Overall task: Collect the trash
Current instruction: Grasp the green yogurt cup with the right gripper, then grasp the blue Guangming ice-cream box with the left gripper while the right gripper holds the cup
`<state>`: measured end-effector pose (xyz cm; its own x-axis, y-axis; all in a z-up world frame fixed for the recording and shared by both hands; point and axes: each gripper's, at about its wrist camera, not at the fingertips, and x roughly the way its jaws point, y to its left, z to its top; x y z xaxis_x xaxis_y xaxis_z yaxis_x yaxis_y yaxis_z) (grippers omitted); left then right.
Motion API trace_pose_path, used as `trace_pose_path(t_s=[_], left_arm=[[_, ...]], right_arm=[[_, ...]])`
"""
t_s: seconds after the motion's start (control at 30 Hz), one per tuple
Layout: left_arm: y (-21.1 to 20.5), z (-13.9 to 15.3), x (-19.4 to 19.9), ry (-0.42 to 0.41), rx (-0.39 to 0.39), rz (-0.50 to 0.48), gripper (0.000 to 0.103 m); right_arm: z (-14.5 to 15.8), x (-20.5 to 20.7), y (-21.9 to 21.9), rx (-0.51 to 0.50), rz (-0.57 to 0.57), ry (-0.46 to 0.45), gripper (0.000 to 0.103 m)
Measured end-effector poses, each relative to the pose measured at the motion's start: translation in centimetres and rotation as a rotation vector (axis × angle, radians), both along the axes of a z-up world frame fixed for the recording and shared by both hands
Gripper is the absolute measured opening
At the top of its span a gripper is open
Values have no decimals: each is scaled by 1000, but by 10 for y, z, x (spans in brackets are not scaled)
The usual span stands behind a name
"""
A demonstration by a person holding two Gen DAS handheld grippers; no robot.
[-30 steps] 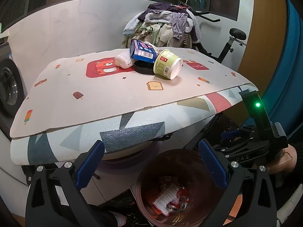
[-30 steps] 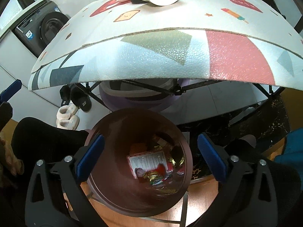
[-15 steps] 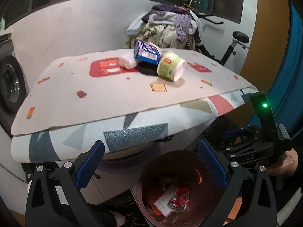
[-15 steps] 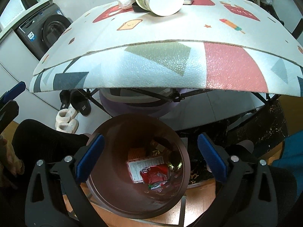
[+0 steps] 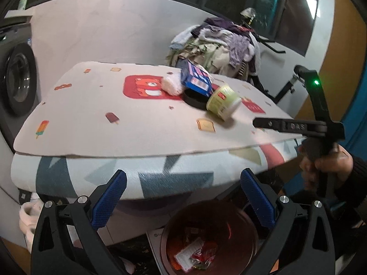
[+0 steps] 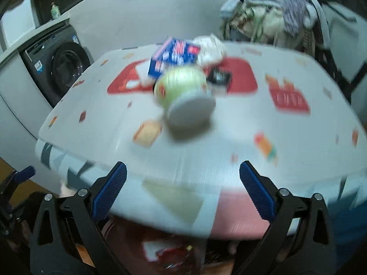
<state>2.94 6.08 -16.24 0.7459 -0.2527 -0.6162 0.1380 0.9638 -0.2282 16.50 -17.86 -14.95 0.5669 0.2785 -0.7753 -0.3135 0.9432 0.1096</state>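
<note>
task partly done, by the look of it: the reddish-brown bin (image 5: 209, 238) on the floor below the table's near edge already holds several wrappers and packets (image 5: 195, 255), while a cluster of trash is left on top. cluster sits toward the far side of the table (image 5: 96, 123), around the middle of its width: a pale green tub (image 5: 222, 102) tipped on its side with its white end facing the near edge, a shallow black dish (image 5: 195, 98) touching it, a blue carton (image 5: 196, 79) propped over the dish, and a white crumpled wad (image 5: 172, 84) beside the carton. right view also shows a small dark item behind the tub, too blurred to name. left gripper (image 5: 183, 197) spread wide, nothing between the blue pads, hanging above the bin. right gripper (image 6: 183, 188) likewise wide apart and empty, aimed over the near edge toward the tub; that view is motion-blurred. judgement: four or five pieces remain, the tub nearest and likely next. surface: soft mat printed with ice lollies, toast and a red bear panel, laid over a geometric-patterned cover that droops at the near edge. room: front-load washing machine (image 5: 16, 87) to the left, white wall behind, heap of laundry (image 5: 220, 45) past the far right corner, dark windows above, slippers (image 5: 29, 217) on the floor under the left end.
</note>
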Motion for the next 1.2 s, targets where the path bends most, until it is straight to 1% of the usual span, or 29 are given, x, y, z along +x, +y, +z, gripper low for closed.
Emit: trace_pose_path(t_s=[0.1, 0.17, 0.37, 0.47, 0.5, 0.53, 0.57, 0.77, 0.87, 0.97, 1.1, 1.2], left_arm=[[6, 5, 8, 6, -17, 15, 97], [10, 8, 14, 10, -34, 22, 97], [13, 12, 31, 25, -44, 23, 97], [15, 14, 41, 33, -58, 18, 97], [15, 14, 46, 39, -66, 16, 97], [15, 14, 49, 43, -72, 15, 97], [15, 14, 53, 49, -80, 12, 97], [6, 13, 94, 107, -129, -62, 97], [-5, 14, 121, 129, -154, -96, 97], [-20, 19, 157, 145, -169, -127, 97], [-39, 26, 206, 169, -122, -139, 97], [-58, 29, 246, 175, -36, -161, 97]], right_arm=[[8, 28, 16, -71, 36, -39, 97], [10, 47, 26, -111, 58, -41, 97], [-7, 93, 57, -235, 121, -11, 97], [-16, 110, 64, -257, 132, 16, 96], [-19, 113, 63, -251, 135, 30, 91], [-20, 115, 61, -231, 141, 45, 80], [-21, 115, 58, -213, 145, 53, 79], [-24, 96, 25, -60, 123, 35, 79], [-26, 86, 5, 8, 100, 20, 79], [-27, 82, -7, 59, 76, 23, 79], [-28, 74, -18, 110, 58, 19, 79], [-29, 71, -24, 139, 48, 18, 79]])
